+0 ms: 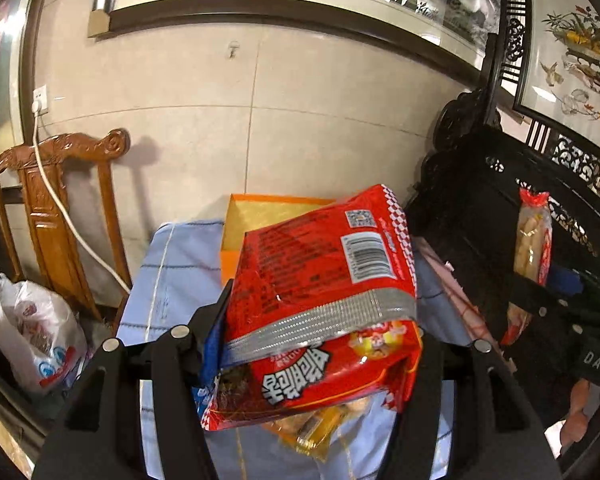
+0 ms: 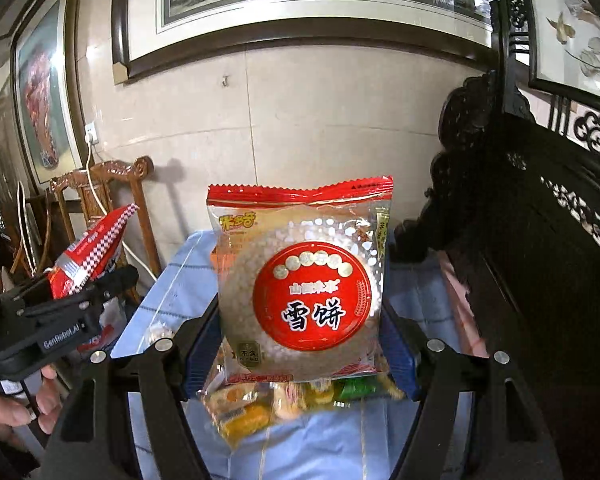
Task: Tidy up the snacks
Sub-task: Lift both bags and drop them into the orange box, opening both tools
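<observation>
Clamping a red snack bag (image 1: 320,280) between its two fingers, the left gripper (image 1: 312,344) holds it tilted above the tabletop (image 1: 180,264), barcode side up and the silver seal strip running across the middle. Under the bag, a small heap of yellow and orange snack packets (image 1: 312,428) lies on the pale blue cloth that covers the tabletop. Behind the bag stands an open orange box (image 1: 260,216), near the wall.

The right gripper (image 2: 300,344) is closed on a round rice cracker pack (image 2: 300,276), held upright with its red label facing the camera and its red crimped edge on top. Its blue pads (image 2: 198,360) press on both sides of the pack. Just below it, the same heap of loose packets shows, yellow, orange and green.

From the right wrist view, the left gripper appears at the left edge with its red bag, a hand (image 2: 16,404) wrapped around its handle. A carved wooden chair (image 1: 56,208) and a white plastic bag (image 1: 32,332) sit to the left of the tabletop; dark carved furniture (image 2: 540,260) stands to the right.
</observation>
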Available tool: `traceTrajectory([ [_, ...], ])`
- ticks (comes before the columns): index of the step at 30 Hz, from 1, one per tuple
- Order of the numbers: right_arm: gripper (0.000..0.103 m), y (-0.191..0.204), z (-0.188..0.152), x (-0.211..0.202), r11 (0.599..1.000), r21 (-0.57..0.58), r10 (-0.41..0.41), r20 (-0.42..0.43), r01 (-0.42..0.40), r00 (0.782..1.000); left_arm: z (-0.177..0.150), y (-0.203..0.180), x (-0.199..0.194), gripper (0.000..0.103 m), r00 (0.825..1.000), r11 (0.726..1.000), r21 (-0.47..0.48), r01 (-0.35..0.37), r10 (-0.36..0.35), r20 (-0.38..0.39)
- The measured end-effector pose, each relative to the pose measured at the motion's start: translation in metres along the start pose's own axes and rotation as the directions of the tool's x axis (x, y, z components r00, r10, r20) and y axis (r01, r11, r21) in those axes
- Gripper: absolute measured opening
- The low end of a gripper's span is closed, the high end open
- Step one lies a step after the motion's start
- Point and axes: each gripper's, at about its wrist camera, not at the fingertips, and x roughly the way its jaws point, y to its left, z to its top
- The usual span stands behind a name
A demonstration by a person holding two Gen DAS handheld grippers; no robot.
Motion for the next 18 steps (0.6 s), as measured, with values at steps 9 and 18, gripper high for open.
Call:
traceTrajectory([
  [9,0.072,-0.033,0.061,0.094,1.0,0.006,0.011,-0.055,-0.011,0.998,0.057,-0.014,0.093,0.056,0.999,0.999,0.013,-0.034,0.034,-0.03],
  [18,0.072,-0.06,0.131,0.246,0.998,-0.045,0.033,-0.128,-0.039,0.991,0.129,-0.017,0.24,0.056,0.994,0.995,0.034,-0.093,0.095,-0.05],
])
